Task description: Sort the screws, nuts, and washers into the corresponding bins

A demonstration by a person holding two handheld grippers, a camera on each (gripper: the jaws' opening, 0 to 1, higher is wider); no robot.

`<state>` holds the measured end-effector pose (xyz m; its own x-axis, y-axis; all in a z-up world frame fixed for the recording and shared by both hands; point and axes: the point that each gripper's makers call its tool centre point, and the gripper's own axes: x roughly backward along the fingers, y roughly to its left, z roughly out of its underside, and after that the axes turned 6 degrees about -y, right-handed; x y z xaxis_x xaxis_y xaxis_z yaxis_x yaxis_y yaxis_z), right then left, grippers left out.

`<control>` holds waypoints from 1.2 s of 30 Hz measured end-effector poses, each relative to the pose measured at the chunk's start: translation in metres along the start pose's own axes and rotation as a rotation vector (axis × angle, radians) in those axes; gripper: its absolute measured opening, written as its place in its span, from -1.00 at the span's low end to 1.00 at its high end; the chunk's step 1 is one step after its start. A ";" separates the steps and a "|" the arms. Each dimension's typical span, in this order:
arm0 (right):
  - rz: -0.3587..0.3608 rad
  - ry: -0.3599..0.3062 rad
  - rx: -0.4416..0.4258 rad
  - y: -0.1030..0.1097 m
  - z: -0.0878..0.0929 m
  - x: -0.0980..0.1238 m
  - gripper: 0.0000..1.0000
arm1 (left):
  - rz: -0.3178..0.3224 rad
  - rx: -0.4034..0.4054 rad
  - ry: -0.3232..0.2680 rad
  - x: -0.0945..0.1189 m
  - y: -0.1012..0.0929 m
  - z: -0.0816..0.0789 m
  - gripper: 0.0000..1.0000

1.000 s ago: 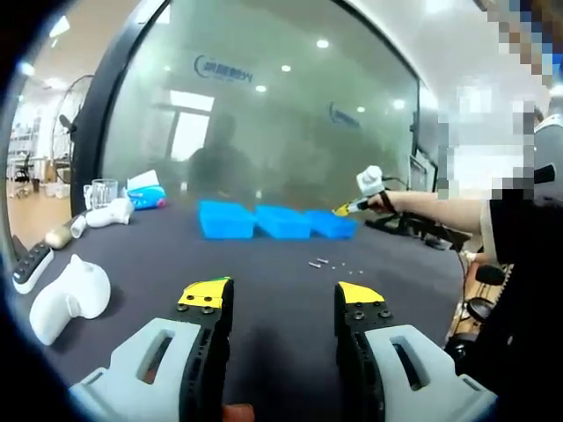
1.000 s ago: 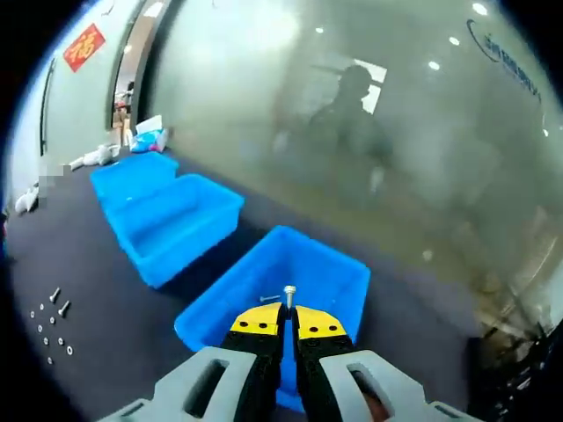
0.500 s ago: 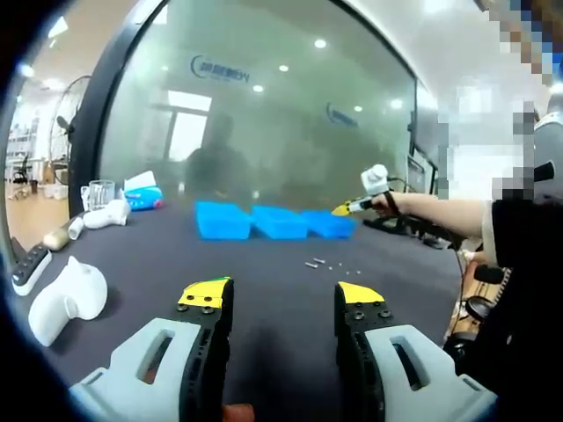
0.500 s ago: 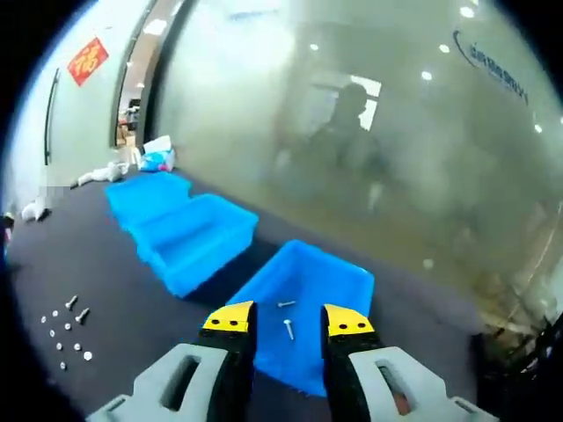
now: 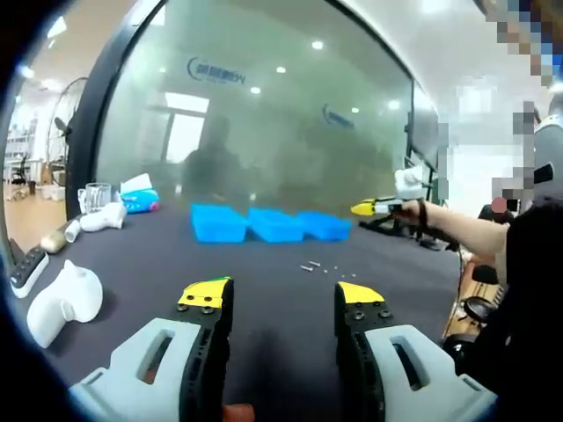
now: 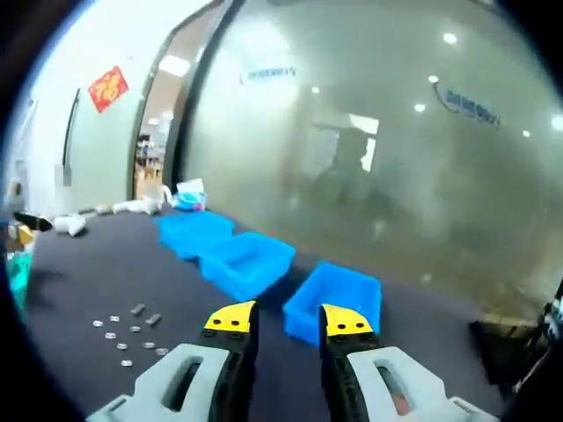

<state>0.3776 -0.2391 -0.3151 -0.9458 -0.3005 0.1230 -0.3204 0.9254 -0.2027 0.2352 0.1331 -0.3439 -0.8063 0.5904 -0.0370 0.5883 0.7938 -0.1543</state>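
Right gripper view: red sign with unreadable yellow character

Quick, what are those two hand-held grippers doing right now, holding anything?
Left hand-held gripper: open, holding nothing, above the dark table.
Right hand-held gripper: open, holding nothing, in front of the nearest blue bin.

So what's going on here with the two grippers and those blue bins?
A person is sorting small hardware on a dark table with a gripper in each hand. Three blue bins sit in a row near the glass wall, and a scatter of screws, nuts and washers lies loose on the table short of them. The right gripper is open and empty, held back from the bins. The left gripper is also open and holds nothing.
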 end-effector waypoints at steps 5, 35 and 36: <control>-0.004 -0.020 -0.034 0.019 0.016 0.037 -0.52 | -0.003 -0.009 -0.002 0.002 0.001 -0.002 -0.10; -0.291 0.015 -0.140 0.085 0.039 0.148 -0.51 | 0.066 -0.033 0.048 -0.002 -0.017 0.001 -0.09; -0.299 0.023 -0.132 0.086 0.040 0.149 -0.51 | 0.071 -0.033 0.051 -0.001 -0.017 0.001 -0.09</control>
<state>0.2069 -0.2135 -0.3533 -0.8088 -0.5599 0.1799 -0.5730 0.8191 -0.0267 0.2262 0.1184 -0.3420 -0.7589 0.6512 0.0042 0.6461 0.7537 -0.1204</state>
